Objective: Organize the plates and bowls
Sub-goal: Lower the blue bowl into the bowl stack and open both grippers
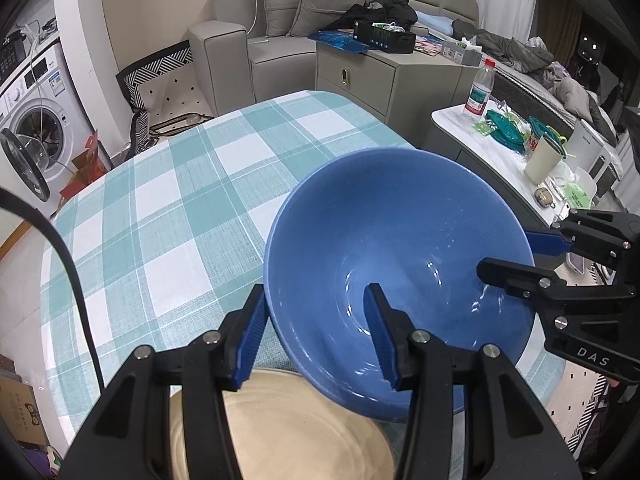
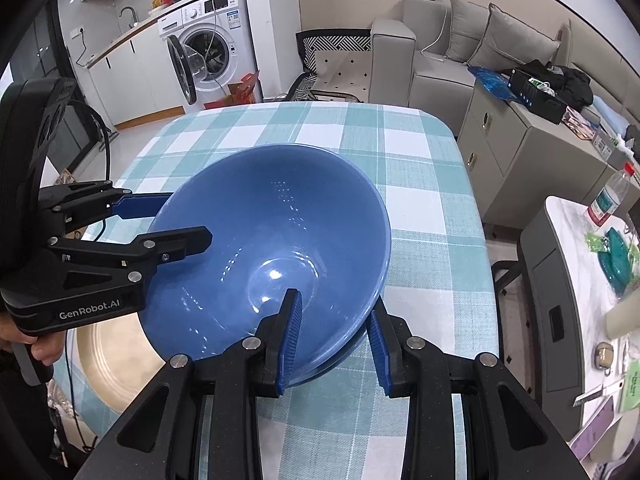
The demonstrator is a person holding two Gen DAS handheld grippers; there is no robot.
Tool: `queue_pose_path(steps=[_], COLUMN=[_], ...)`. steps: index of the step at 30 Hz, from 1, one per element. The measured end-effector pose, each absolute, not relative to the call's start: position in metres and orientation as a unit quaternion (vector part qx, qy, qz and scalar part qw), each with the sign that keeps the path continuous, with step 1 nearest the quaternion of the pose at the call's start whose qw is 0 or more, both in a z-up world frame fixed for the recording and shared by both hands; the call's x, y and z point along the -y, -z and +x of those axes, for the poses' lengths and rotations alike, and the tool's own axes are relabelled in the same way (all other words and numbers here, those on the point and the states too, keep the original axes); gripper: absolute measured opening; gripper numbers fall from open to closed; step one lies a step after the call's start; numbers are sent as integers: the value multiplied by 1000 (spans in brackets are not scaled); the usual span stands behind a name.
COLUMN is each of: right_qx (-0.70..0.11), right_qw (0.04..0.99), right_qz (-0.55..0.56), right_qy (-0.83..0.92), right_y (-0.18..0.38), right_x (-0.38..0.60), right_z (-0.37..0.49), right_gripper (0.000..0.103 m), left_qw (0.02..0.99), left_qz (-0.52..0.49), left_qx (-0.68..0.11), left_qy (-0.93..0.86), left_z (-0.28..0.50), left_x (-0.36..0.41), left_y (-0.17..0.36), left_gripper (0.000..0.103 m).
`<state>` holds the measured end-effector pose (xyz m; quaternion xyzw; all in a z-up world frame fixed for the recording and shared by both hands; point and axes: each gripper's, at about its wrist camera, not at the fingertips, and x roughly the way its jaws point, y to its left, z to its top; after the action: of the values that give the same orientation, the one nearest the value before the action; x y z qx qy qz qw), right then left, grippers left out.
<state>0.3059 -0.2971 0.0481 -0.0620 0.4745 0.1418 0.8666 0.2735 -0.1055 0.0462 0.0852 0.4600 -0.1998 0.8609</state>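
A large blue bowl (image 1: 400,240) (image 2: 280,232) hangs tilted above the checked tablecloth (image 1: 160,200) (image 2: 424,248). My left gripper (image 1: 316,336) (image 2: 180,220) is shut on its near-left rim, one pad inside and one outside the wall. My right gripper (image 2: 334,308) (image 1: 506,254) is shut on the opposite rim the same way. Under the bowl's near edge lies a beige plate (image 1: 288,424) (image 2: 108,360), partly hidden by the bowl and my fingers. A hand holds the left gripper's handle at the left edge of the right wrist view.
A white side table (image 1: 452,120) to the right carries a water bottle (image 1: 478,92), a cup (image 1: 542,160) and teal items. A grey cabinet (image 1: 360,76) and sofa stand beyond the table; a washing machine (image 2: 212,52) is far left. A black cable (image 1: 72,272) hangs at left.
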Motion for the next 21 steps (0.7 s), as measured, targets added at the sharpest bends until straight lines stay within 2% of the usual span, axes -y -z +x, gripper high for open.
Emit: queue_pose_path(steps=[21], right_qx=[-485], right_qw=[860], right_qz=[-62], right_qy=[-143], right_y=[-43], right_x=[300], right_z=[308], right_gripper=[33], left_qw=[857], left_qz=[98], left_qx=[-464], left_qy=[200], left_z=[274], left_x=[111], left_y=[-43], left_gripper=[48])
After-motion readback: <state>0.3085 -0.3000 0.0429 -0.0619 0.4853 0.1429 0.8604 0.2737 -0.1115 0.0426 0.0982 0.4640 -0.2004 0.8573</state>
